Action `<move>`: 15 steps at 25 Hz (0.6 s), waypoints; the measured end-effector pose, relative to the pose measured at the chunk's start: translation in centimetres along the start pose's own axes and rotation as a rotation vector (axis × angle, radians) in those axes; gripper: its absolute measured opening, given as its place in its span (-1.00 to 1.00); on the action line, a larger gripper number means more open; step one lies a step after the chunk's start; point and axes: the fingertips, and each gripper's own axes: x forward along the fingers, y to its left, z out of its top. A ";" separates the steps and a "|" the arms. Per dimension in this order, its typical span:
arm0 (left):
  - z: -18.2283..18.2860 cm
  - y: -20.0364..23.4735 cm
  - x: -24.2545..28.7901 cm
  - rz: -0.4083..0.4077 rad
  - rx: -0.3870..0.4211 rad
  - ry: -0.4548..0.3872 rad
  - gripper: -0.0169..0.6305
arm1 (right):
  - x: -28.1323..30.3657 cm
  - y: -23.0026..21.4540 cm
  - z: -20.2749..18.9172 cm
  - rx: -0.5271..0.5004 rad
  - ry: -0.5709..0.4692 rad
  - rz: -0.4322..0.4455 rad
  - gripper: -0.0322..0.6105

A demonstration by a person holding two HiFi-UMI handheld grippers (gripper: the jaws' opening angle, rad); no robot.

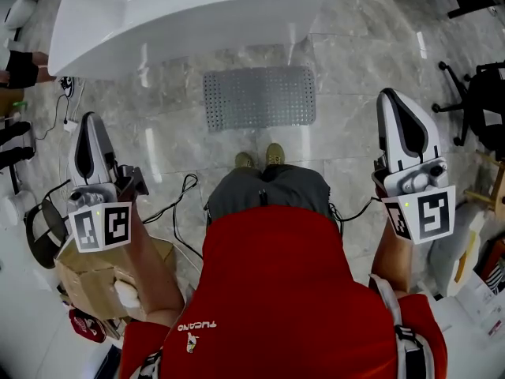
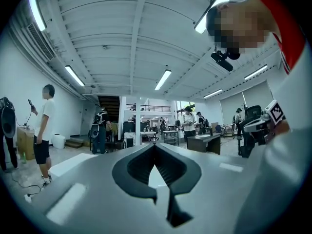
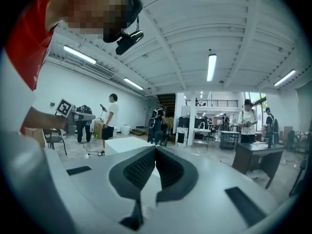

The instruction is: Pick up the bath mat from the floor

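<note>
Standing on the marble floor [image 1: 355,46], a person in a red shirt [image 1: 276,290] looks steeply down at the mat [image 1: 259,97]. It is grey and dotted with small holes. It lies flat on the floor just ahead of the shoes [image 1: 260,158], its far edge near the foot of the white tub [image 1: 158,22]. Neither claw touches it; both are held up at the person's sides, well apart from it.

The left claw [image 1: 90,125] shows at the left of the head view, beyond its marker cube [image 1: 101,226]. The right claw [image 1: 392,101] shows at the right, beyond its own cube [image 1: 422,215]. In the left gripper view the jaws meet tip to tip with nothing between them. Past them lies a wide hall with strip lights on the ceiling and several people, one in a white shirt [image 2: 45,130] at the left. The right gripper view shows the right claw the same way: jaws pressed together, empty, pointing roughly level across the hall.

A brown cardboard box [image 1: 95,279] sits low beside the person's left arm. A black cable [image 1: 177,200] trails over the floor between the box and the shoes. A black chair [image 1: 481,101] stands at the right edge of the head view.
</note>
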 end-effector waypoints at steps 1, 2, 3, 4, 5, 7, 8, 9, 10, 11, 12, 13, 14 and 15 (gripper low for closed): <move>-0.4 0.1 0.3 0.001 0.003 0.004 -0.93 | 0.4 0.0 -0.6 -0.005 0.009 -0.007 -0.89; -0.8 0.2 0.5 0.000 0.008 0.008 -0.93 | 0.7 -0.1 -1.1 -0.006 0.016 -0.015 -0.89; -1.3 0.2 0.8 -0.003 0.016 0.014 -0.93 | 1.1 0.0 -1.7 -0.003 0.022 -0.024 -0.89; -1.9 0.2 1.0 -0.008 0.023 0.021 -0.93 | 1.4 0.0 -2.2 0.003 0.027 -0.034 -0.89; -2.5 0.3 1.3 -0.015 0.029 0.030 -0.93 | 1.7 0.0 -2.8 0.011 0.034 -0.045 -0.89; -3.7 0.4 1.8 -0.030 0.028 0.049 -0.93 | 2.2 -0.1 -4.0 0.028 0.055 -0.065 -0.89; -4.3 0.4 2.1 -0.036 0.024 0.057 -0.93 | 2.5 0.0 -4.6 0.035 0.068 -0.073 -0.89; -4.9 0.5 2.4 -0.041 0.019 0.064 -0.93 | 2.6 0.0 -5.2 0.039 0.079 -0.078 -0.89; -5.4 0.7 2.7 -0.046 0.015 0.070 -0.93 | 2.9 0.1 -5.7 0.042 0.089 -0.082 -0.89; -6.0 0.8 3.0 -0.049 0.010 0.075 -0.93 | 3.1 0.1 -6.3 0.044 0.097 -0.086 -0.89; -6.6 1.0 3.2 -0.052 0.006 0.080 -0.93 | 3.4 0.2 -6.8 0.049 0.103 -0.090 -0.89; -7.2 1.3 3.4 -0.054 0.002 0.087 -0.93 | 3.6 0.3 -7.3 0.057 0.107 -0.095 -0.89; -7.9 1.6 3.6 -0.056 -0.002 0.093 -0.93 | 3.9 0.4 -7.7 0.066 0.110 -0.100 -0.89; -8.5 1.9 3.7 -0.056 -0.006 0.099 -0.93 | 4.1 0.5 -8.2 0.074 0.113 -0.105 -0.89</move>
